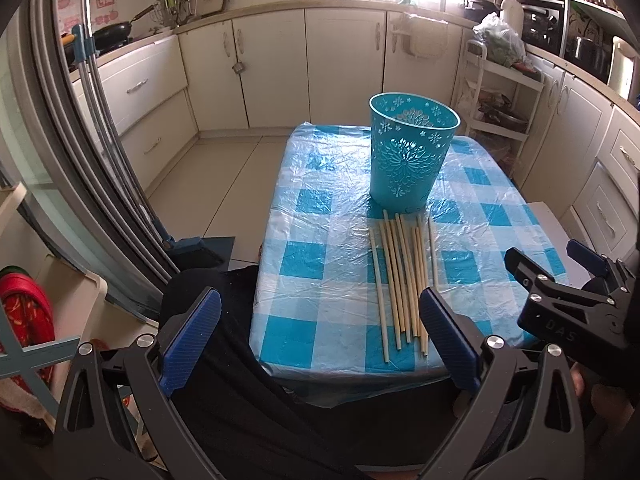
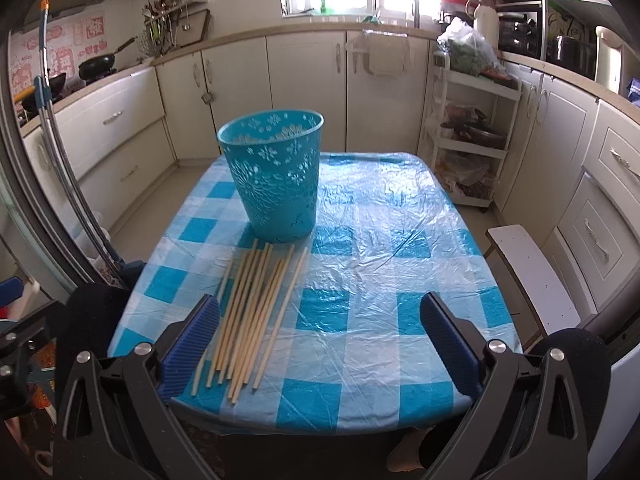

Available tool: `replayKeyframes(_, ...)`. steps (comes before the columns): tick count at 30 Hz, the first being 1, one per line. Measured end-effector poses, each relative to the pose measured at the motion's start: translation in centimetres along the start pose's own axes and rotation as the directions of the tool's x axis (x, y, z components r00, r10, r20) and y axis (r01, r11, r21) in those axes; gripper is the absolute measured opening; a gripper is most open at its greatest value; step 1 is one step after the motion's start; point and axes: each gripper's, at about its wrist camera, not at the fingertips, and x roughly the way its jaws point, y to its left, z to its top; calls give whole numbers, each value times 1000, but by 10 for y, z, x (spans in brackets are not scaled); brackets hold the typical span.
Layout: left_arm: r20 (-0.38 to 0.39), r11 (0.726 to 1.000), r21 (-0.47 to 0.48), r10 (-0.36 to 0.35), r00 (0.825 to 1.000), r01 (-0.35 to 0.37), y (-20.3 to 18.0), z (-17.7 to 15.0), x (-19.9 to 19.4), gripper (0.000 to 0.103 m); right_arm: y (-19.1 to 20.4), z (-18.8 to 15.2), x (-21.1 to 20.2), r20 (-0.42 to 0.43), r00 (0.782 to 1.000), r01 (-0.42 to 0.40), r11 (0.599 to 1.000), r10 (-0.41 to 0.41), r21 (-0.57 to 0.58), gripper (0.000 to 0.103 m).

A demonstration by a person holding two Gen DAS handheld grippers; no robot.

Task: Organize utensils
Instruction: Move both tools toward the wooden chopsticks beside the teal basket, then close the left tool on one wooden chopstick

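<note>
We see a small table (image 2: 400, 240) under a blue-and-white checked cloth, covered with clear wrinkled plastic. On it stands a teal perforated basket (image 2: 274, 176), upright and open at the top, toward the far side. Just in front of the basket lies a loose bunch of pale wooden chopsticks (image 2: 252, 316), flat on the cloth, roughly parallel, their far tips close to the basket's base and their near ends by the table's front edge.

Our left gripper (image 1: 320, 336) hangs off the near left corner of the table with its blue-padded fingers (image 1: 192, 340) spread wide and nothing between them; its right pad sits in front of the chopsticks' near ends. Our right gripper (image 2: 320, 344) hovers over the near edge, fingers also wide apart and holding nothing, with its left pad just beside the bunch. In the left wrist view the right gripper shows at the right edge, above the table
</note>
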Motion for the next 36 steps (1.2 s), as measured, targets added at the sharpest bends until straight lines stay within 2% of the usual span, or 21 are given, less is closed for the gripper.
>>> replayKeyframes(16,-124,1000,-3,11,992,-11,-5,22,79,95,-6,4,93,-116,993,-11,999,14,30,96)
replayKeyframes(19,-147,1000,-10,21,989,-23,-4,25,97,95,-5,5,108,-136,990,-23,999,26,30,86)
replayKeyframes(21,-163,999,-19,23,986,-26,-2,29,111,95,-6,5,120,-155,987,-43,998,48,41,69)
replayKeyframes(22,-168,999,-21,25,985,-29,-2,30,116,95,-6,5,125,-163,985,-51,998,58,45,66)
replayKeyframes(24,-174,999,-21,33,984,-37,-4,35,130,95,-6,5,135,-181,980,-69,996,77,52,50)
replayKeyframes(27,-186,999,-11,49,981,-52,-9,41,150,95,-4,6,148,-199,975,-92,994,102,57,39)
replayKeyframes(29,-198,998,-5,61,978,-63,-12,44,162,95,-2,7,154,-205,972,-105,993,115,57,35)
replayKeyframes(36,-242,997,16,83,967,-81,-27,49,200,95,3,13,161,-197,972,-120,992,126,42,35)
